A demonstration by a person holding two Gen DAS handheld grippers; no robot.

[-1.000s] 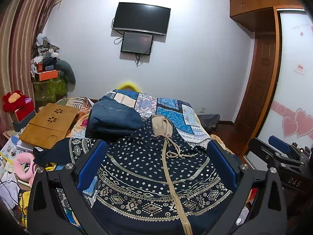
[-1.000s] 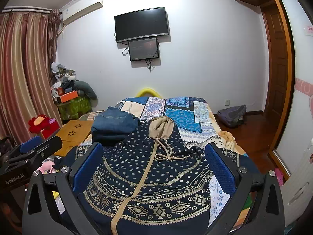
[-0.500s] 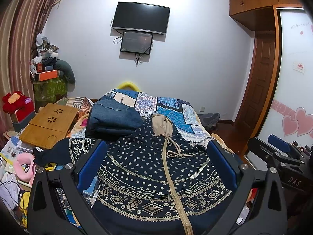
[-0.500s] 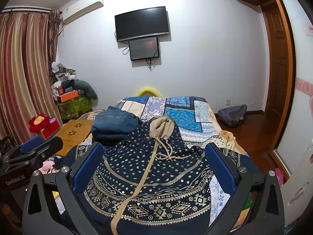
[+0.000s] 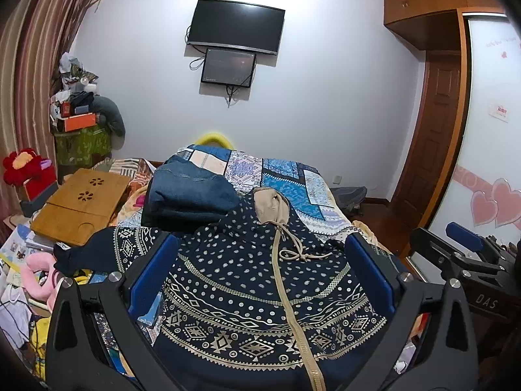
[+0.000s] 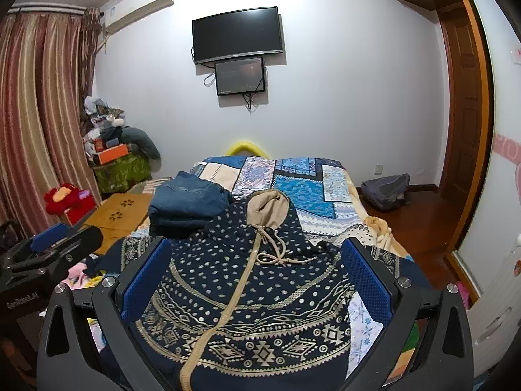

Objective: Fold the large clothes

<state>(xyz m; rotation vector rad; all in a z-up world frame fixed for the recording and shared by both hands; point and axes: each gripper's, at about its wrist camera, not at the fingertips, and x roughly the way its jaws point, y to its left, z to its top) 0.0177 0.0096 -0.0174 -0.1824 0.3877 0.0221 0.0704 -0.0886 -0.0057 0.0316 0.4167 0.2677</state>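
Hoodie (image 5: 247, 280), navy with beige pattern, zipper and drawstring, lies spread front-up on the near end of the bed (image 5: 293, 189), tan-lined hood pointing toward the far wall. Folded jeans (image 5: 189, 198) sit just beyond its left shoulder, touching it. Bamboo lap desk (image 5: 81, 208) and floor clutter crowd the bed's left side; a gray backpack (image 6: 387, 189) lies on the wood floor to the right. Left gripper (image 5: 260, 273) and right gripper (image 6: 257, 277) both hang over the hoodie, fingers spread wide, pinching nothing. Readable: "DAS" on the right gripper body, "GenRobot.AI" on the left. Far half of the bed is bare quilt.
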